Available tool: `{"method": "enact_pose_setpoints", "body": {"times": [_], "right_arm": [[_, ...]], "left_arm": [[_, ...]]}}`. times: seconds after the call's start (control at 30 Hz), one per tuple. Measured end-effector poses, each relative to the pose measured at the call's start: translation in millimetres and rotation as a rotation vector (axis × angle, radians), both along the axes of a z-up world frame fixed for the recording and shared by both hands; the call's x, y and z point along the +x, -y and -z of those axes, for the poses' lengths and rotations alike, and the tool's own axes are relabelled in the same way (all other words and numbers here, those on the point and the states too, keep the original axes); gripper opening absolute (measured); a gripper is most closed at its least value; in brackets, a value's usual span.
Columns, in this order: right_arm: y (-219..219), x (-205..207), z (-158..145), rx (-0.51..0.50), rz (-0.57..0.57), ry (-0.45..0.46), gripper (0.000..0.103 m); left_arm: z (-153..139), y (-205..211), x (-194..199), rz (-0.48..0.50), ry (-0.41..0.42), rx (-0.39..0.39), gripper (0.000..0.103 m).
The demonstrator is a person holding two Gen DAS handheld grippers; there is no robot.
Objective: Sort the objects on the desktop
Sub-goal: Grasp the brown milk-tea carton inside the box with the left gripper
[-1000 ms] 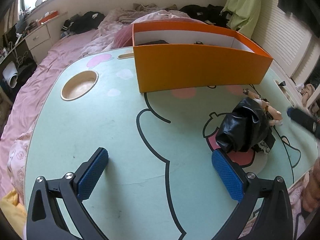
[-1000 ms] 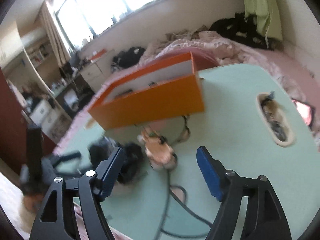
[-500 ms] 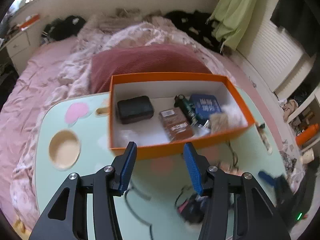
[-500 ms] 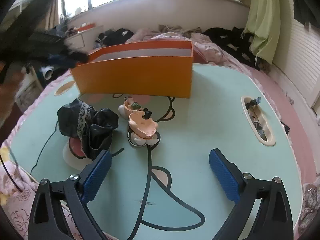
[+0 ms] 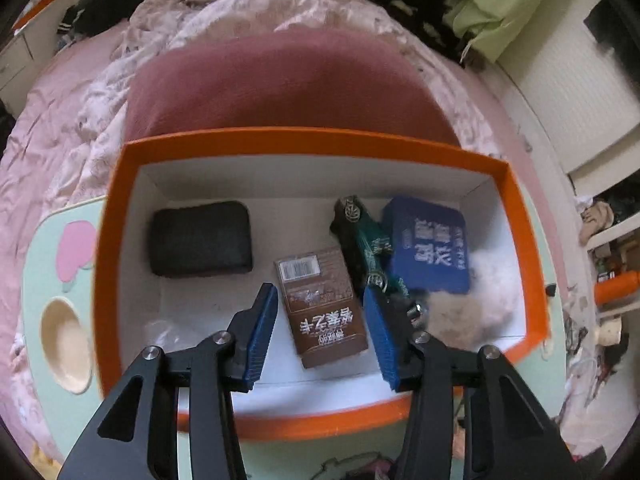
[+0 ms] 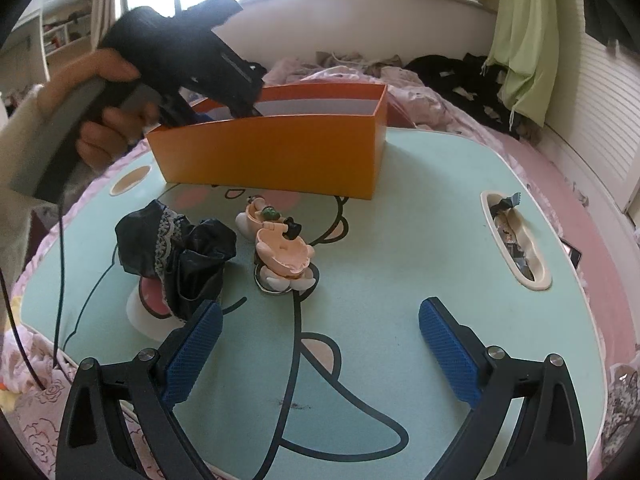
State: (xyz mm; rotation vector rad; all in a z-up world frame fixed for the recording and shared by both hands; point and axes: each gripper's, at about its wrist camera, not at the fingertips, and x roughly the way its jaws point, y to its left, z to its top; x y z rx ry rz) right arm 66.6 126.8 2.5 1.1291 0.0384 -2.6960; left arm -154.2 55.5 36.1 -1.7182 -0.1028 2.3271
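Our left claw (image 5: 318, 330) hangs over the orange box (image 5: 120, 184), pointing down into it; its jaws have just been closing and now stand narrowed w/ nothing btwn the pads, the brown pack (image 5: 322, 304) lying on the box floor below the gap, not gripped. In the box: black case (image 5: 202, 238) at left, brown pack mid, dark-green item (image 5: 364, 240) beside it, blue pack (image 5: 426, 246) at right, white fluff (image 5: 480, 280) in the right corner. Our right claw (image 6: 320, 346) hovers above the table (image 6: 420, 220), jaws have just been opening, now wide apart, empty. Ahead of it on the table: black lace-trimmed cloth (image 6: 180, 256) at left, peach figure parts (image 6: 280, 248) just beside it, apart from both pads. Box sits at the table's far side; from the right cam we see the left hand (image 6: 108, 120) holding the left claw's handle above the box's left end. Slot in table (image 6: 516, 240) at right holds small bits, too small to ID.
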Motion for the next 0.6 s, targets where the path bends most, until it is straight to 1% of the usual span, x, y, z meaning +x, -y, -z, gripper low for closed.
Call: {"method": "enact_pose_setpoints", "body": {"times": [0.07,0.13,0.17,0.2,0.4,0.47,0.53,0.57,0.6], "right_arm": [[0.4,0.1,-0.2,-0.001,0.000,0.000,0.099],[0.6,0.4,-0.2,0.000,-0.001,-0.001,0.099],[0.5,1.1,-0.2,0.000,0.000,-0.001,0.099],[0.5,1.3,-0.5,-0.001,-0.001,-0.001,0.099],[-1.9,-0.5,-3.1,-0.010,-0.002,-0.003,0.099],[-1.8,-0.5,-3.1,-0.009,-0.003,-0.002,0.099],[-1.6,-0.1,-3.1,-0.009,-0.002,-0.002,0.099],[-1.7,-0.1,-3.5,-0.008,-0.002,-0.002,0.100],[-1.7,0.0,-3.2,-0.009,-0.002,-0.002,0.100]], "left_arm": [[10.5,-5.9,-2.3,0.022,0.032,-0.025,0.046],[9.6,-12.0,2.2,0.046,-0.019,-0.074,0.046],[9.8,-11.0,3.0,0.034,-0.011,-0.068,0.046],[9.0,-10.1,4.8,0.029,-0.014,-0.076,0.042],[4.8,-3.0,29.3,0.045,-0.033,-0.050,0.042],[-3.0,0.5,38.4,0.056,-0.073,-0.018,0.042],[-20.6,9.8,43.9,0.037,-0.150,0.014,0.042],[-34.1,16.2,46.7,0.023,-0.200,0.046,0.042],[-44.3,21.2,49.9,0.015,-0.230,0.067,0.042]]}}
